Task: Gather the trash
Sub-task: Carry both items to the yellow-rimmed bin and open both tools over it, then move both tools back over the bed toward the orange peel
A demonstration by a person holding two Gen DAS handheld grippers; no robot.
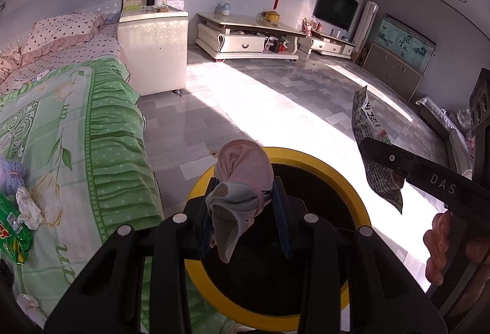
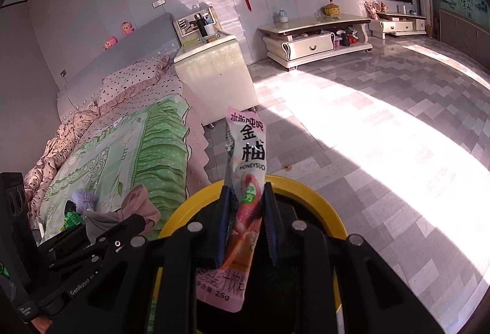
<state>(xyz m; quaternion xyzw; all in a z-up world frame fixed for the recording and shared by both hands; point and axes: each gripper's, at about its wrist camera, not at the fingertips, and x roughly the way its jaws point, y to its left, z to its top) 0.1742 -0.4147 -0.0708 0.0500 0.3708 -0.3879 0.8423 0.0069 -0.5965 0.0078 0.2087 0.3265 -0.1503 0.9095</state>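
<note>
left wrist view, left claw (image 1: 245, 211): clamped on a bunched pink-grey cloth (image 1: 242, 184); the blue pads press it from both sides and its lower end droops down.
bin: yellow-rimmed bin (image 1: 306, 156) right under the cloth, black inside; near rim hidden by the claw body, bottom too dark to read.
right claw (image 1: 379, 156): enters from the right edge, pinching a printed snack wrapper (image 1: 372, 131); only one finger seen side-on, so the gap between its fingers can't be made out here.
hand (image 1: 441, 245): fingers on the right handle, cut off by the frame edge.
bed (image 1: 92, 131): green quilt, beside the bin on the left; a green packet (image 1: 15, 229) and a crumpled white tissue (image 1: 29, 206) lie near its edge, packet cut off at the frame's left.
only here: packet and tissue seen clearly, hand.
right wrist view, right claw (image 2: 246, 217): closed on the wrapper (image 2: 248, 162); it stands upright between the blue pads, lower end hangs behind the claw body, print partly covered.
bin rim (image 2: 306, 190): just under the wrapper, mostly blocked by the claw.
left claw (image 2: 122, 222): at lower left with the cloth (image 2: 137, 202), tips blurred and dark.
only here: wrapper front print, claw pads on the wrapper.
packet (image 2: 72, 219): only a green sliver behind the left claw.
</note>
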